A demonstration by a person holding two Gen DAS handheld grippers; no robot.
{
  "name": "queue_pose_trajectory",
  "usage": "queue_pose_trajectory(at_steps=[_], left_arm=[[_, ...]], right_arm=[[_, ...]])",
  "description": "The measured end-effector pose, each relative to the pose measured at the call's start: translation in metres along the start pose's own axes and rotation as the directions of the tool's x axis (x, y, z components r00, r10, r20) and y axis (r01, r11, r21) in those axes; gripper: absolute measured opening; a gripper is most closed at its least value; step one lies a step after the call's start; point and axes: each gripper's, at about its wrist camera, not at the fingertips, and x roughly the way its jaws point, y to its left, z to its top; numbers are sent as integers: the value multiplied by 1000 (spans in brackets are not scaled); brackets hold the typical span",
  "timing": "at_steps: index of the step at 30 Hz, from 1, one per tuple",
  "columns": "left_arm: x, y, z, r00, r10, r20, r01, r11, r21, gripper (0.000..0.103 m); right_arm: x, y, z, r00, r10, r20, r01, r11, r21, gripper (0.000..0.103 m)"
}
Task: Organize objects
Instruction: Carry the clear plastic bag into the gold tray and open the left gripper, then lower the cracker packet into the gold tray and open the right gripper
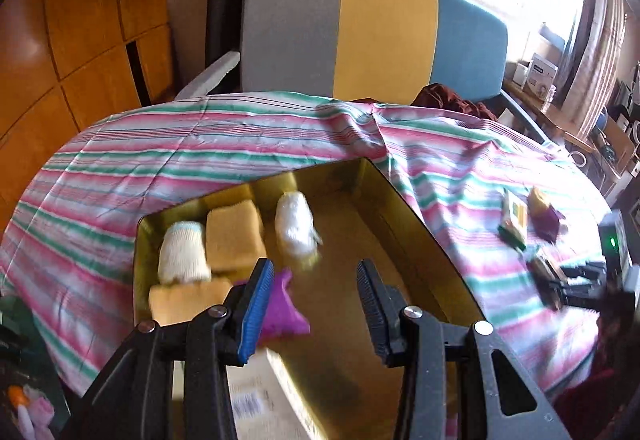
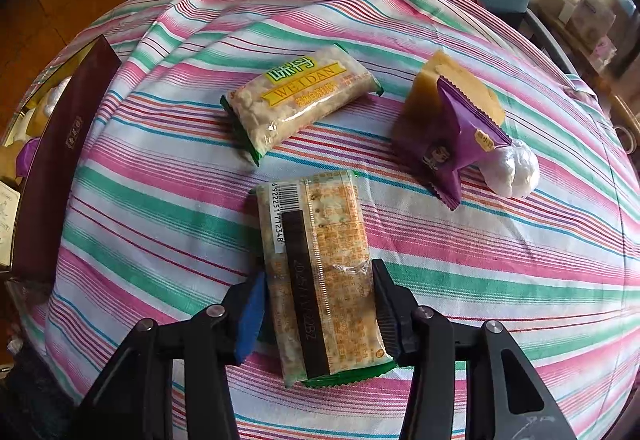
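One cracker packet (image 2: 320,272) lengthwise between the right gripper (image 2: 318,304) jaws.

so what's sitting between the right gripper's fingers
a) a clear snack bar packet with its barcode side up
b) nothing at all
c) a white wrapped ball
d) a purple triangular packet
a: in the right wrist view the snack bar packet lies barcode side up between the right gripper fingers, while the purple packet and the white ball lie farther off on the striped cloth.
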Motion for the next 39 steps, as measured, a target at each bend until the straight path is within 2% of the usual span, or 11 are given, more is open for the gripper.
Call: queue_pose_trajectory(at_steps=[7,13,17,21,25,29,33,36,39], left_arm=[[-18,2,-31,1000,16,8,-16,1000,15,44],[-24,10,-46,1000,3,7,-3,1000,-4,44],[-27,17,-51,1000,-8,15,9,1000,-18,44],[-35,28,-51,999,-25,33,26,998,-55,44],[-51,51,-47,997,-6,80,16,993,-114,44],[-63,77,-45,994,30,108,-12,985,-171,44],[-66,100,-47,992,54,110,-29,975,-221,44],[-63,110,-50,993,55,102,-29,970,-242,44],[-61,115,-53,995,43,91,-18,966,-259,44]], right_arm=[[8,6,5,1000,-6,-8,7,1000,13,49],[5,8,8,999,-16,-28,18,997,79,48],[-8,13,12,1000,-11,-9,12,993,115,48],[-35,35,23,999,14,40,-18,994,111,48],[-67,81,47,990,72,123,-80,995,65,48],[-88,146,69,968,189,165,-187,982,-26,48],[-81,223,85,952,279,130,-264,957,-121,49],[-59,268,92,956,283,78,-269,952,-148,49],[-30,297,99,963,268,22,-263,956,-133,48]])
